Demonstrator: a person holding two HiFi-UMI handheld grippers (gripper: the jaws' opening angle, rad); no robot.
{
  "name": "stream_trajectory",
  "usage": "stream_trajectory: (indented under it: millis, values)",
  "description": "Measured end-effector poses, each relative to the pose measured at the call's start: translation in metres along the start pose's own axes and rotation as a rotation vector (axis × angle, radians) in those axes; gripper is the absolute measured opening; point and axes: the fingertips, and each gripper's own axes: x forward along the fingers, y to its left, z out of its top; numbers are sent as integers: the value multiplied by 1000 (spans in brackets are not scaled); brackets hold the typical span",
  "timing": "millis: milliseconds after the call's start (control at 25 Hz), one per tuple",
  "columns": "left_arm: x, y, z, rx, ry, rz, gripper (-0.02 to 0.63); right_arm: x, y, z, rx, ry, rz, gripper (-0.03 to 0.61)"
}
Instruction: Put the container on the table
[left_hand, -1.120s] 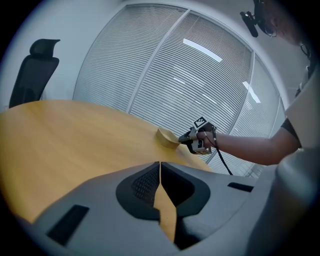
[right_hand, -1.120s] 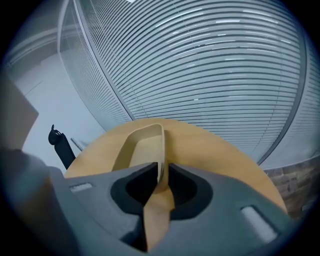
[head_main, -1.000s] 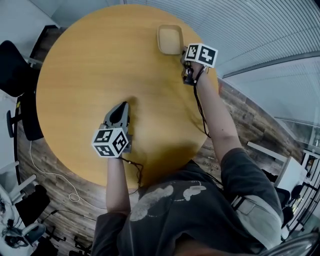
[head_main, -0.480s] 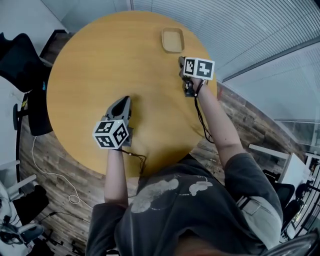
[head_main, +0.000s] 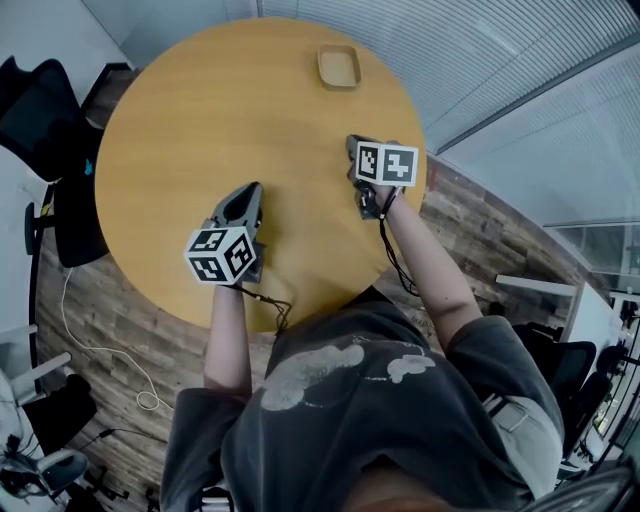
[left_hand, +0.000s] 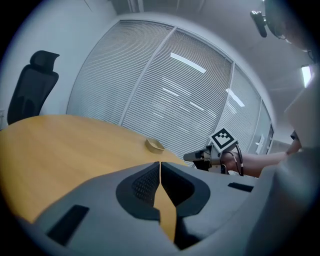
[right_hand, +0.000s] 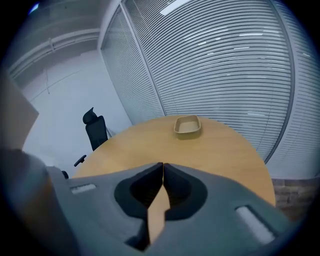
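Observation:
A shallow tan container (head_main: 339, 66) stands upright and empty on the far side of the round wooden table (head_main: 200, 120); it also shows in the right gripper view as the container (right_hand: 187, 125) and small in the left gripper view (left_hand: 154, 145). My right gripper (head_main: 353, 152) hangs over the table's right part, well short of the container, shut with nothing between its jaws (right_hand: 163, 165). My left gripper (head_main: 247, 200) rests low over the near middle of the table, also shut and empty (left_hand: 160, 164).
A black office chair (head_main: 40, 110) stands left of the table, seen too as the chair (right_hand: 95, 130). Slatted blinds (right_hand: 225, 75) line the glass wall beyond the table. Cables (head_main: 100, 350) lie on the wooden floor at the near left.
My right gripper has drawn back from the container toward me, leaving it standing on the table. The left gripper has hardly moved. The head view has shifted slightly.

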Motion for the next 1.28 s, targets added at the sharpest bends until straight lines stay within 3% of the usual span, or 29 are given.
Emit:
stream_trajectory:
  millis: [320, 600, 800, 1280]
  values:
    - [-18, -17, -15, -4, 6, 17, 6, -32, 23, -28, -88, -45, 26, 0]
    - [-31, -49, -32, 3, 2, 56, 6, -68, 21, -45, -106, -61, 84, 0]
    - [-41, -83, -52, 68, 21, 84, 6, -102, 20, -56, -182, -87, 118, 0]
    - [-84, -176, -91, 115, -23, 135, 6, -195, 22, -98, -275, -163, 221, 0]
